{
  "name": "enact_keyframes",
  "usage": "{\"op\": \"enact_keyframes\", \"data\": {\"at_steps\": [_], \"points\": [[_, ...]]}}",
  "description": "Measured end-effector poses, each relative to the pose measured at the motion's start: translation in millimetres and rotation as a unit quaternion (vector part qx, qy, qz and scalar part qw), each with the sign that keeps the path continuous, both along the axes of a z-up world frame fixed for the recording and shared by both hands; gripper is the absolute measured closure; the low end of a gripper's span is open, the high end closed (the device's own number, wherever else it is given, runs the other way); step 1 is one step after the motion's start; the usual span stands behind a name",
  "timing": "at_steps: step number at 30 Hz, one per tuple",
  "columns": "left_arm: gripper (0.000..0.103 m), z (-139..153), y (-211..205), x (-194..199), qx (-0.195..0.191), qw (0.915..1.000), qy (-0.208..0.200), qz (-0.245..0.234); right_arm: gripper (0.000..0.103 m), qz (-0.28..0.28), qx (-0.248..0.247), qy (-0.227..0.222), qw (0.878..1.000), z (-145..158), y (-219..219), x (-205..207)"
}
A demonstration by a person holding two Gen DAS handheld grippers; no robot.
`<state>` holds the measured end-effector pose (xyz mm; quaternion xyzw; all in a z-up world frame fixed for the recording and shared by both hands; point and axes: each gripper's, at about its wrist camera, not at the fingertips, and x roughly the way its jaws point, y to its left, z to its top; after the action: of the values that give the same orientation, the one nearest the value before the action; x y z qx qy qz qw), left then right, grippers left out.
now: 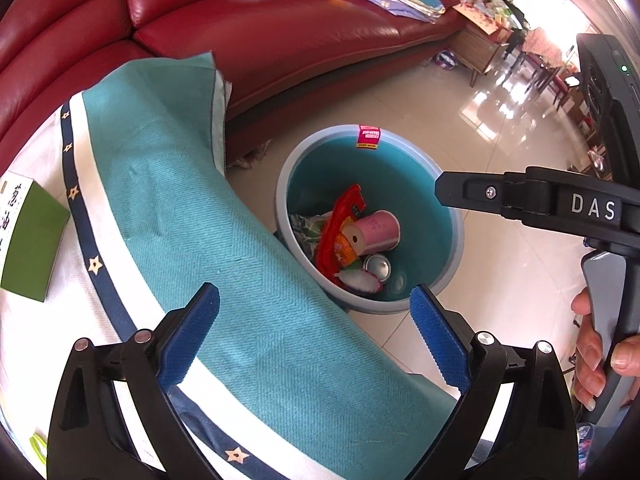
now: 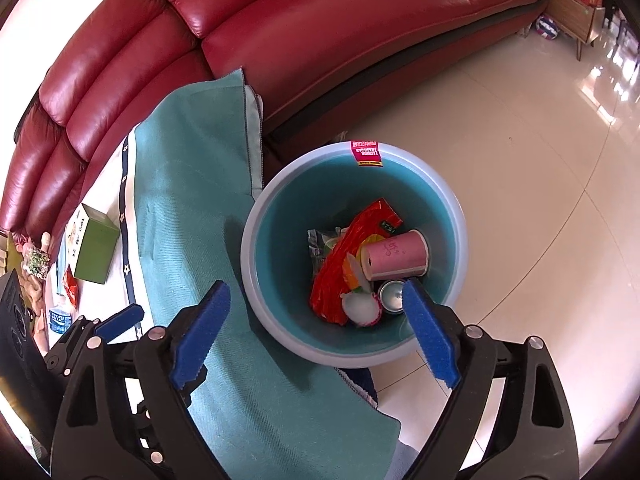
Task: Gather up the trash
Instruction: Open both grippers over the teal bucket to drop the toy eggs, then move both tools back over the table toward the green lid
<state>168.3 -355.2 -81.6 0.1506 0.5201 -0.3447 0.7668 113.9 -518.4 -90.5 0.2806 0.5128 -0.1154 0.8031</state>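
Note:
A teal bin (image 1: 424, 184) (image 2: 280, 208) stands on the floor beside the cloth-covered table. In it lie a pink cup (image 1: 378, 232) (image 2: 394, 256), a red wrapper (image 1: 340, 236) (image 2: 340, 276), a metal can (image 1: 378, 267) (image 2: 391, 295) and a white wad (image 2: 360, 306). My left gripper (image 1: 316, 336) is open and empty above the table's edge, near the bin. My right gripper (image 2: 316, 332) is open and empty over the bin's near rim; it also shows in the left wrist view (image 1: 532, 200), held by a hand.
The table has a teal and white cloth (image 1: 180, 216) (image 2: 188, 208). A green box (image 1: 32, 240) (image 2: 96, 250), a small red packet (image 2: 71, 288) and a water bottle (image 2: 59, 316) lie on it. A red leather sofa (image 1: 280, 32) (image 2: 320, 40) stands behind. Glossy tiled floor (image 2: 520, 160) lies to the right.

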Motion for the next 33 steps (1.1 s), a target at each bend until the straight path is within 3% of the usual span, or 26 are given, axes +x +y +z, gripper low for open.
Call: {"op": "enact_keyframes", "data": {"at_steps": [17, 25, 33], "points": [[0.007, 12, 94, -12, -0.018, 0.9977, -0.004, 0.065, 0.018, 0.057, -0.008, -0.003, 0.998, 23, 82, 11], [0.006, 11, 179, -10, -0.013, 0.9912, -0.008, 0.131, 0.018, 0.109, -0.008, 0.004, 0.994, 20, 150, 26], [0.006, 5, 275, -2, -0.016, 0.9782, -0.004, 0.207, 0.018, 0.171, -0.012, 0.020, 0.985, 15, 229, 46]]}}
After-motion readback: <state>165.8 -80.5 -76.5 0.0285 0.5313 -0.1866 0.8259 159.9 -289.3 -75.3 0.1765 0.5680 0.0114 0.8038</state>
